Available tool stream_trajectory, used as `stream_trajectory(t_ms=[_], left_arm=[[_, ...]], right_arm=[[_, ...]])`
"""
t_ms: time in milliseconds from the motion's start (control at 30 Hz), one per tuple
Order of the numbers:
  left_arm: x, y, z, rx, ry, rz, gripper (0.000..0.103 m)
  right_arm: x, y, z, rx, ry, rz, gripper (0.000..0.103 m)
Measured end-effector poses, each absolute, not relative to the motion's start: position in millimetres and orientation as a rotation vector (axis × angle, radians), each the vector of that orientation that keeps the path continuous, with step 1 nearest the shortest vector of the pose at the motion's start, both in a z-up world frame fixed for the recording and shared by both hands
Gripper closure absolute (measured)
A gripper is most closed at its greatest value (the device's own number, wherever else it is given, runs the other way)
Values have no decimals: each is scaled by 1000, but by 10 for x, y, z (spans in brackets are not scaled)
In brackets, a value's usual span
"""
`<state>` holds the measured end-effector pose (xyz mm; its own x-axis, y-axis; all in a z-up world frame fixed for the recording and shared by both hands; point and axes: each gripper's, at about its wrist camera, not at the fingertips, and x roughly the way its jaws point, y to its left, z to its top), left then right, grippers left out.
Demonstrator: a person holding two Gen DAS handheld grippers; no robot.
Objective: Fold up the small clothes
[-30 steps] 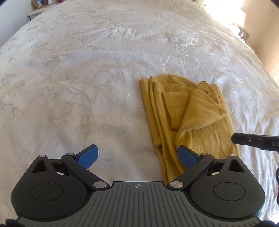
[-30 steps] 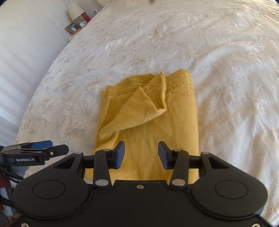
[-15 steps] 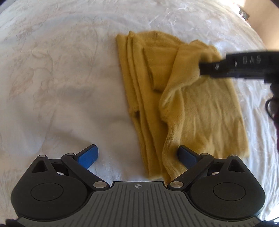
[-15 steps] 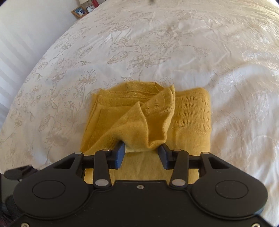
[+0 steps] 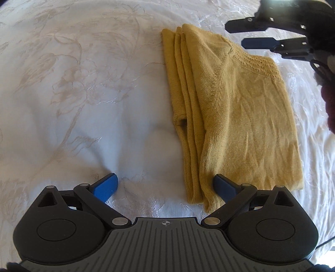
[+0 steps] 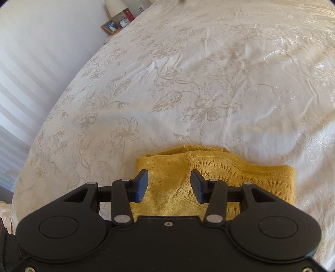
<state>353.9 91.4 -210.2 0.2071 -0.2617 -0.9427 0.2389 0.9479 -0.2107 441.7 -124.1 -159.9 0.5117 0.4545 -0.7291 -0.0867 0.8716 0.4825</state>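
Your right gripper's body hides the near part of the jumper point(image 6: 219, 167); the lamp point(image 6: 115, 7) is cropped.

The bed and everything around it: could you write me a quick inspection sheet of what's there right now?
Surface: white bedspread with a pale flower pattern, lightly wrinkled.
Job's things: one yellow knitted garment, folded into a flat rectangle on the bedspread.
Clutter: nothing seen on the bed.
Grippers: left gripper open, straddling the garment's near corner; right gripper open over the garment's far end, holding nothing.
Cables: a dark cable by the right gripper.
Surroundings: picture frame, lamp and small items beside the bed; white wall.
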Motion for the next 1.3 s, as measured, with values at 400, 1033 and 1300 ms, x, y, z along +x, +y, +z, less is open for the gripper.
stream_trajectory(t_ms=[400, 1033, 1300], left_arm=[[4248, 1001, -1569, -117, 1170, -352, 4], [4878, 344, -1882, -133, 1252, -498, 46], [4956, 316, -1796, -73, 1186, -509, 96]], right_arm=[[3366, -1198, -1588, 306, 1005, 342, 48], [2794, 72, -1818, -444, 893, 609, 79], [2890, -244, -1508, -200, 870, 512, 92]])
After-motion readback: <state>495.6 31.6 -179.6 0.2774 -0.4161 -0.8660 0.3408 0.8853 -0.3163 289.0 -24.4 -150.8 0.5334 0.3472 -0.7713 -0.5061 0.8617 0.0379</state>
